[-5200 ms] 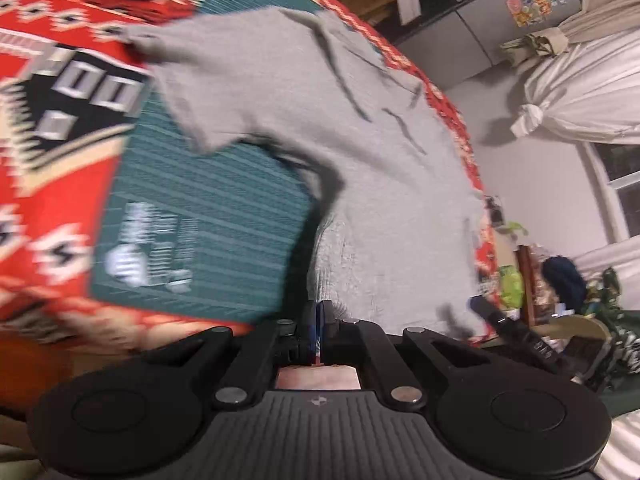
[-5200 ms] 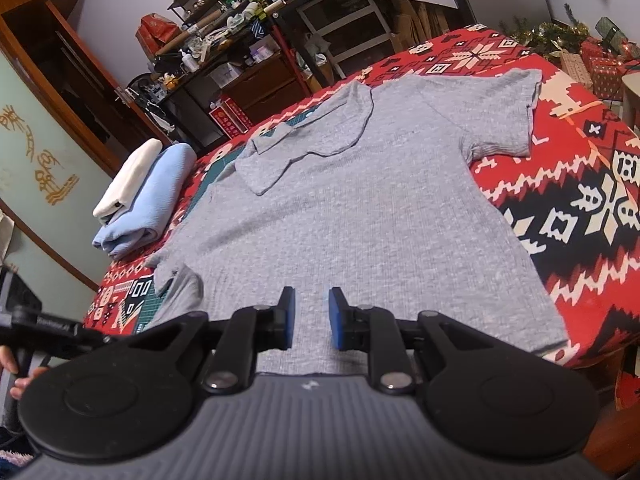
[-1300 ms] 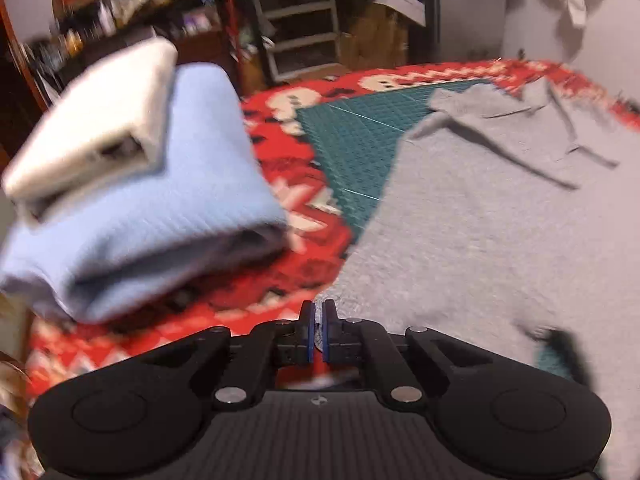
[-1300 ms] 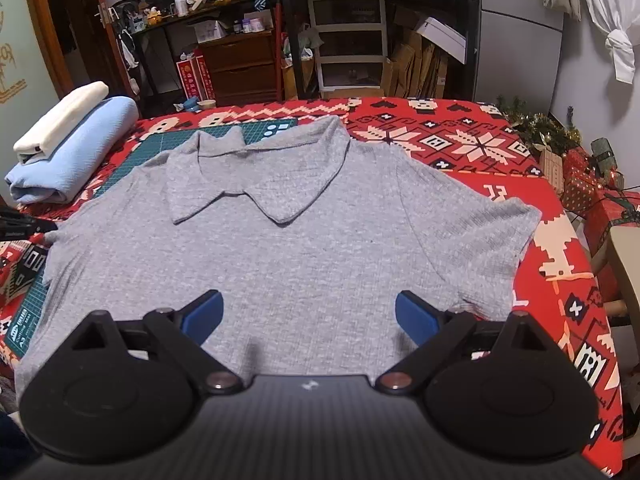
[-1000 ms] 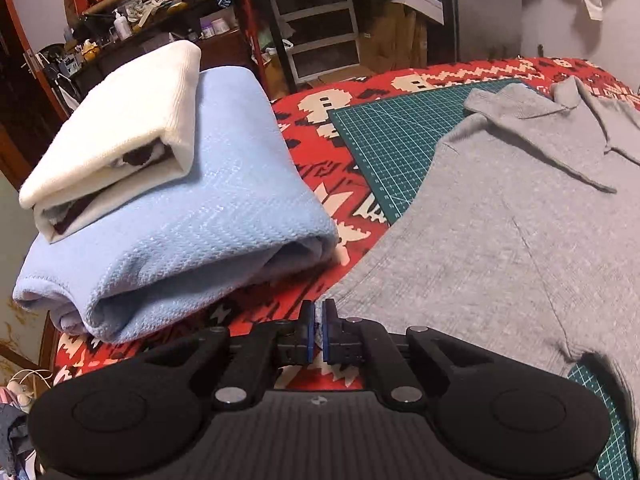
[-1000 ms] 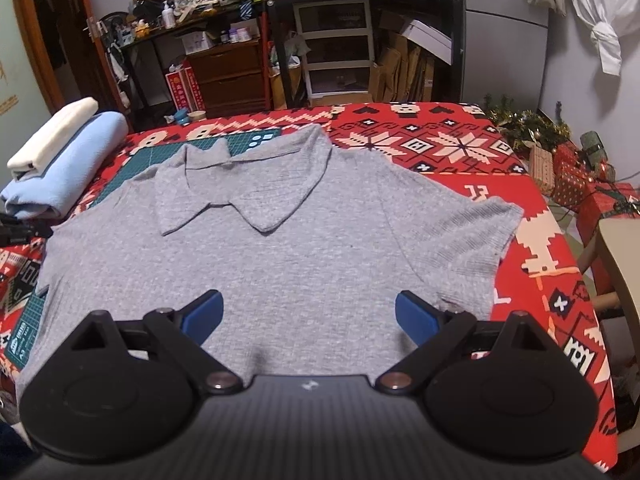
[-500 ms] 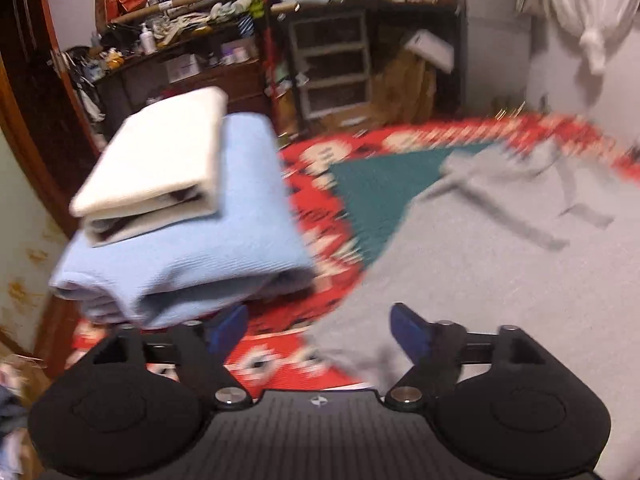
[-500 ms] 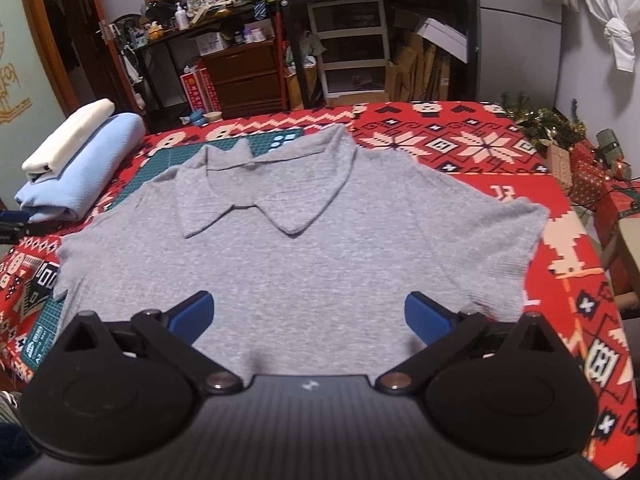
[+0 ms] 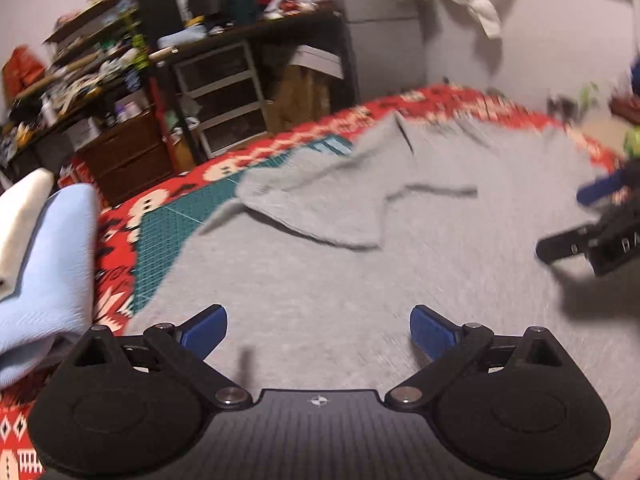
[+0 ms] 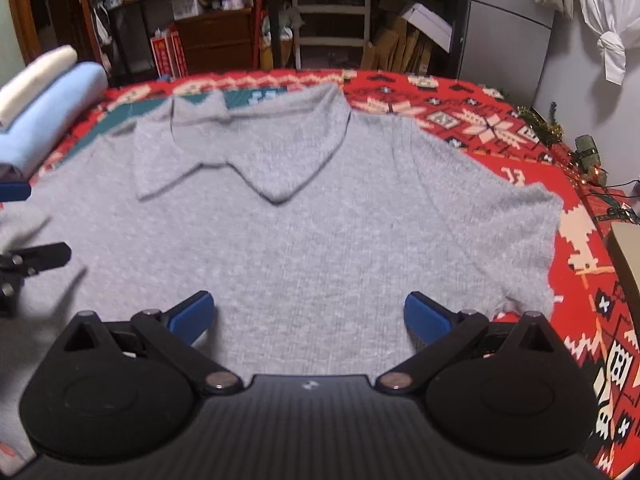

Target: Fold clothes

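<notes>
Claws, left and right, gape empty above grey shirt.

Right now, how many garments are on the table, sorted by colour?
Grey: 1, the polo shirt spread flat.
Light blue: 1, the folded garment.
White: 1, the folded garment stacked on the blue one.
Total: 3.
</notes>
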`<state>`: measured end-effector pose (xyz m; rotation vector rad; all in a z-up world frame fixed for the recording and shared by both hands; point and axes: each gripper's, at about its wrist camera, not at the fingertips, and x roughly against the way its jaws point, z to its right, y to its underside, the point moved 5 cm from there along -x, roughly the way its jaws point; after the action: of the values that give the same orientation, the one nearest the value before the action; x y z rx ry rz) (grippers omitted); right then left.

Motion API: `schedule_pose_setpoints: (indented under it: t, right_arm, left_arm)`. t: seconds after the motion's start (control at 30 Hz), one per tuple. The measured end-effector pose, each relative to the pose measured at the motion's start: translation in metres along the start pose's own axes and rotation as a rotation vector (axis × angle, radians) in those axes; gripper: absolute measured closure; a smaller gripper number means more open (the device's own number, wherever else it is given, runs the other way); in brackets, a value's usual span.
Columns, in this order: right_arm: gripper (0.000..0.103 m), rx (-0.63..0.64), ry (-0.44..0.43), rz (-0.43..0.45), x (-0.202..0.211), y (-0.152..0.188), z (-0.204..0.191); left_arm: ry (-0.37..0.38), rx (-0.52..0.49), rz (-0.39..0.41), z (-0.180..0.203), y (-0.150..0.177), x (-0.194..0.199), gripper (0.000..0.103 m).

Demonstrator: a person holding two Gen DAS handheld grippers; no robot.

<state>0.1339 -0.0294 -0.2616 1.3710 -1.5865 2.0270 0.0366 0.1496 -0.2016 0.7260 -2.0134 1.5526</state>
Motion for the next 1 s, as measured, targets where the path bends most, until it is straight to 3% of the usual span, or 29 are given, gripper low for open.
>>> schedule_pose_setpoints:
  t: [0.13, 0.3, 0.4, 0.53, 0.63, 0.77, 0.87, 1.0]
  right_arm:
    - [0.000, 0.001, 0.035, 0.048, 0.001, 0.008, -0.004]
    - [0.000, 0.005, 0.045, 0.076, 0.001, 0.012, -0.006]
    - [0.000, 0.001, 0.050, 0.073, 0.001, 0.011, -0.005]
    - [0.000, 0.008, 0.046, 0.070, 0.001, 0.011, -0.004]
    - [0.000, 0.036, 0.042, 0.052, 0.004, 0.010, -0.005]
    - [0.000, 0.102, 0.052, 0.042, 0.021, 0.005, -0.005]
    - [0.000, 0.138, 0.020, 0.055, 0.045, -0.003, -0.003]
    - [0.000, 0.251, 0.006, 0.082, 0.081, -0.023, 0.005]
  left_arm:
    - [-0.002, 0.023, 0.025, 0.000, 0.011, -0.005, 0.000]
    - [0.070, 0.202, 0.027, -0.019, 0.023, -0.009, 0.000]
    - [0.071, 0.234, 0.040, -0.018, 0.026, -0.008, 0.000]
    - [0.063, 0.235, 0.060, -0.014, 0.028, -0.006, 0.000]
    - [0.100, 0.210, 0.014, -0.018, 0.022, -0.009, 0.000]
    - [0.177, 0.176, -0.020, -0.031, 0.019, 0.001, 0.012]
    - [0.213, 0.145, -0.001, -0.045, 0.013, 0.017, 0.012]
    - [0.199, 0.040, 0.063, -0.065, -0.011, 0.027, 0.012]
